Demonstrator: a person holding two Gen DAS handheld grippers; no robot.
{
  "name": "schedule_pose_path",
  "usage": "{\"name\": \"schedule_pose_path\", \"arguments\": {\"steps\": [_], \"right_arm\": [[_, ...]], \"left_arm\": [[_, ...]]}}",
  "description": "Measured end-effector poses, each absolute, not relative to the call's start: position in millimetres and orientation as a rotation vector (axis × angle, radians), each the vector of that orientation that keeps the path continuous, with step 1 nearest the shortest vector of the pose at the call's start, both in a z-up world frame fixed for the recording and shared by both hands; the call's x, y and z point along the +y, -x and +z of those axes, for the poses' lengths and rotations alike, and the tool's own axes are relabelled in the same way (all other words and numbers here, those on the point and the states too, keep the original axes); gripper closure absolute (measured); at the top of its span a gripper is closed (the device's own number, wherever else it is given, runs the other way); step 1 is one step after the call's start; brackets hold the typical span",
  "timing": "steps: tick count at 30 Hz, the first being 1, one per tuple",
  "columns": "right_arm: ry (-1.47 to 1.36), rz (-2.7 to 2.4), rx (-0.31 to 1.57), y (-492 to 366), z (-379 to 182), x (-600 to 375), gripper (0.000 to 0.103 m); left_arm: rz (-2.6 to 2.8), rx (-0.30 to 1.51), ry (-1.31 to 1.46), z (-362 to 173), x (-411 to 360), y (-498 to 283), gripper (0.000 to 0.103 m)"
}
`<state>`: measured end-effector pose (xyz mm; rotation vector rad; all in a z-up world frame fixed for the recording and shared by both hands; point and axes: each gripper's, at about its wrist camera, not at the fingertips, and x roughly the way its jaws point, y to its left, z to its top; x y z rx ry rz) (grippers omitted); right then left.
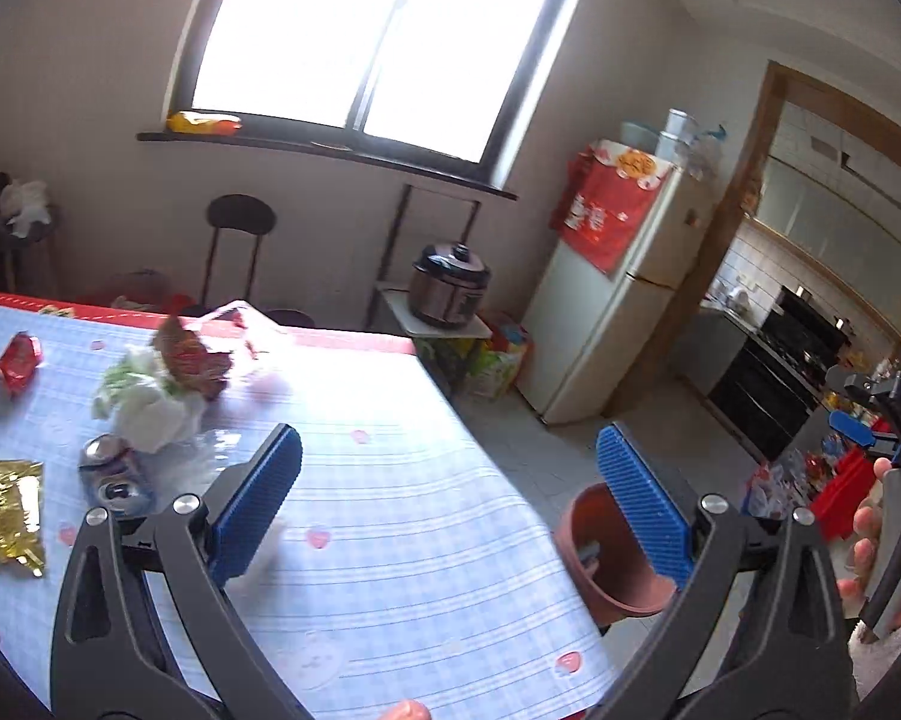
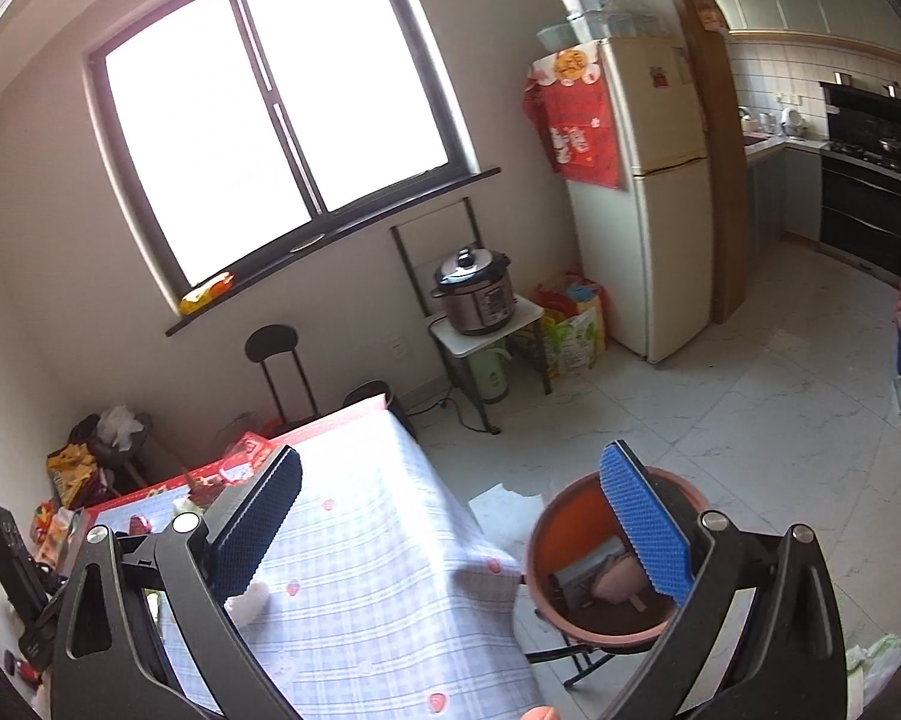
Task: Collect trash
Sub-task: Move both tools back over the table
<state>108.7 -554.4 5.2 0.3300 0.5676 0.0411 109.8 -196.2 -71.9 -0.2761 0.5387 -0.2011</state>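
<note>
Both claws, left claw [image 1: 450, 504] and right claw [image 2: 450, 516], stand wide open and hold nothing (ready, I judge, for the next pickup). Trash such as a crushed silver drink can [image 1: 114, 474] lies on the blue checked tabletop [image 1: 402, 516]; the round terracotta-coloured plastic bin [image 2: 570, 540] waits beside its edge.

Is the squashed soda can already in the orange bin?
No, the squashed soda can still lies on the table, away from the orange bin.

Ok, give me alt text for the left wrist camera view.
The open, empty left gripper points over a blue checked tablecloth strewn with trash: a crushed can, gold wrapper and crumpled tissues. A brown bin stands beside the table.
</note>
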Motion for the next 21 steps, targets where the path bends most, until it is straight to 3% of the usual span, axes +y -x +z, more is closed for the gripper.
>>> {"name": "schedule_pose_path", "arguments": {"steps": [13, 21], "right_arm": [[-0.253, 0.309, 0.671, -148.8, -3.1, -368.5, 0.006], [-0.201, 0.295, 0.756, -158.2, -25.2, -302.8, 0.006]], "left_arm": [[0.242, 0.561, 0.274, -83.9, 67.8, 0.8, 0.005], [0.364, 0.565, 0.186, -94.4, 138.1, 25.9, 0.005]]}}
